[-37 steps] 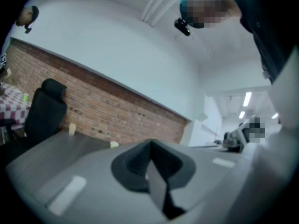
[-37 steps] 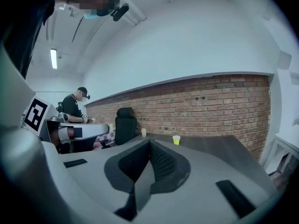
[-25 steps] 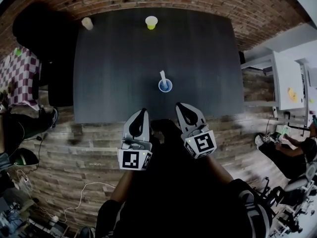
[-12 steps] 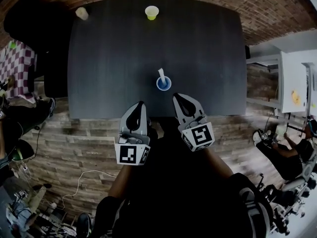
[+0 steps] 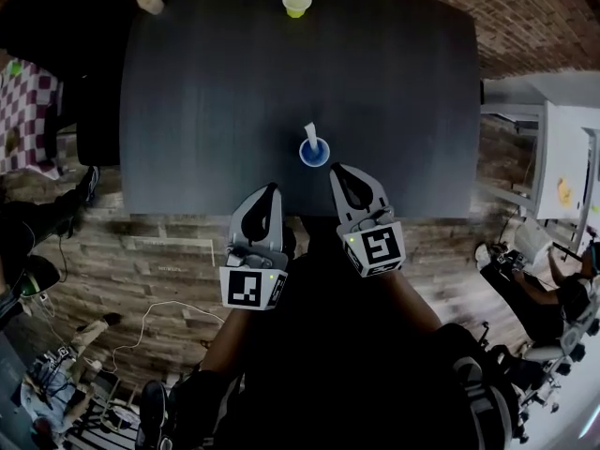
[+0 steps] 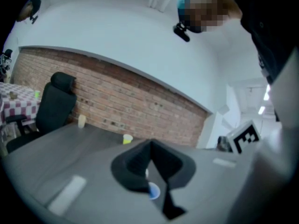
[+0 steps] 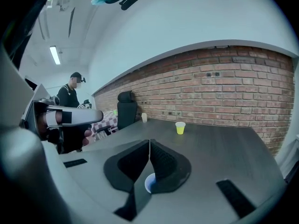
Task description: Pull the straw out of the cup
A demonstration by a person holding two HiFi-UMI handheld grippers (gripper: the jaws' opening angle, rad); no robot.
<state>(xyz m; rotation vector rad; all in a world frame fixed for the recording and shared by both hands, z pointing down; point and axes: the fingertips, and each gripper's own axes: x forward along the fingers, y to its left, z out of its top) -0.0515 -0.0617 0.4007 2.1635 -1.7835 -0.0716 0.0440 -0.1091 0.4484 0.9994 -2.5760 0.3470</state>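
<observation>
Closing in now: both grippers have edged forward since a second ago, and the gap from the right gripper point(image 5: 341, 174) to the cup has shrunk. Its fingers point(image 7: 164, 164) are pressed together at the tips with nothing between them. The left gripper point(image 5: 269, 195) shows the same, fingers point(image 6: 133, 164) closed and empty, so neither tool can take anything until it spreads. Both tips hover just over the near edge of the bench point(image 5: 206, 111), the left a little behind the right.

Just beyond the right tips stands the blue cup point(image 5: 314, 154), upright, close to the near edge and about midway along it. The white straw point(image 5: 309, 133) stands in it and leans toward the far edge. That lean leaves the straw's top free above the rim, a fair handle, I'd say, for a pinch from above. The right looks the likelier one to pull. The left sits beside it, perhaps to steady the cup so it doesn't lift with the straw.

Along the far edge sit a yellow cup point(image 5: 296, 3) and, by the far left corner, a pale cup point(image 5: 150, 1), both well apart from the action.
</observation>
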